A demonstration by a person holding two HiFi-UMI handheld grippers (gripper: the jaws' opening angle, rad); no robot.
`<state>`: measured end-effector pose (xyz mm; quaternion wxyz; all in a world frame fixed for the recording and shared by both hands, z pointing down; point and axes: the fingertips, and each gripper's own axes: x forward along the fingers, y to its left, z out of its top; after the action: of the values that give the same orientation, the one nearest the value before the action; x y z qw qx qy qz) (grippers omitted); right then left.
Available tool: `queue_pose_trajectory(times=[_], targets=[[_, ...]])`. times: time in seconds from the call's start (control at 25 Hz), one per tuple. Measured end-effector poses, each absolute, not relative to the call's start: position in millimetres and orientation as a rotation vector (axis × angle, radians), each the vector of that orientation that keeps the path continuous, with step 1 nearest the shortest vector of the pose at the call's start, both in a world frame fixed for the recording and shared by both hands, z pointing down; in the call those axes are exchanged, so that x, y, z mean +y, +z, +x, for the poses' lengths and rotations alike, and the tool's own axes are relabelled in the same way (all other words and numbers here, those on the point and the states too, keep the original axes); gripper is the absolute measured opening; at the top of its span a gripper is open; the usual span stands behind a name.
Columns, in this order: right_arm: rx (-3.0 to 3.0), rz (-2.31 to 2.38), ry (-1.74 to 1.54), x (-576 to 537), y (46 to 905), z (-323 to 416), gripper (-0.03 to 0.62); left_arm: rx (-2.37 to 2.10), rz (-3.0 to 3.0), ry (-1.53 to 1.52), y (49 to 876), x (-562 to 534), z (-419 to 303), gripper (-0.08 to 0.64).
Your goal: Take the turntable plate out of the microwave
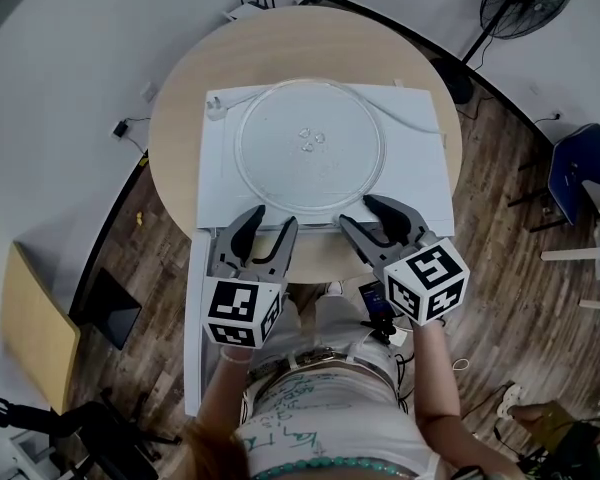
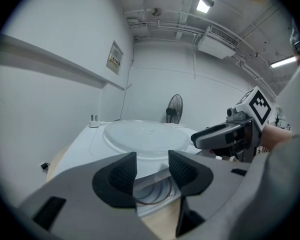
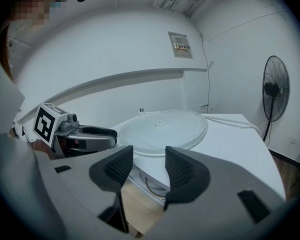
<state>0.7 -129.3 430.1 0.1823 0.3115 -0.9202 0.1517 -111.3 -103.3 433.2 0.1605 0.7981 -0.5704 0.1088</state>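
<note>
Left gripper (image 1: 275,218), right gripper (image 1: 358,211): spread, empty. Seems done, with plate (image 1: 280,153) just ahead atop microwave (image 1: 420,173). Next: draw back without nudging it.

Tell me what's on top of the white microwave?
A round glass turntable plate lies flat on the microwave, with a white plug near its back corner. From above, the top covers the microwave's inside, so that can't be seen.

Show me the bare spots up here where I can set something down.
Widest free patch: microwave top right of the glass plate, out to the white cord. A narrower strip lies left of the plate. The wooden table shows bare crescents either side of the microwave. Crowded: the front edge, where the open left gripper and right gripper sit.
</note>
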Motion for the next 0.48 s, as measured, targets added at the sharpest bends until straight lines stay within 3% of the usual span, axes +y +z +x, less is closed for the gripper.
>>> queue_pose_trajectory(times=[0.28, 0.48], targets=[[-2.657, 0.862, 0.374, -121.4, 427.4, 0.5, 0.190, -1.636, 2.319, 0.256, 429.2, -90.6, -104.4, 0.180], [-2.768, 0.890, 0.356, -115.9, 411.8, 1.6, 0.125, -1.618, 2.323, 0.224, 429.1, -81.3, -97.2, 0.131]])
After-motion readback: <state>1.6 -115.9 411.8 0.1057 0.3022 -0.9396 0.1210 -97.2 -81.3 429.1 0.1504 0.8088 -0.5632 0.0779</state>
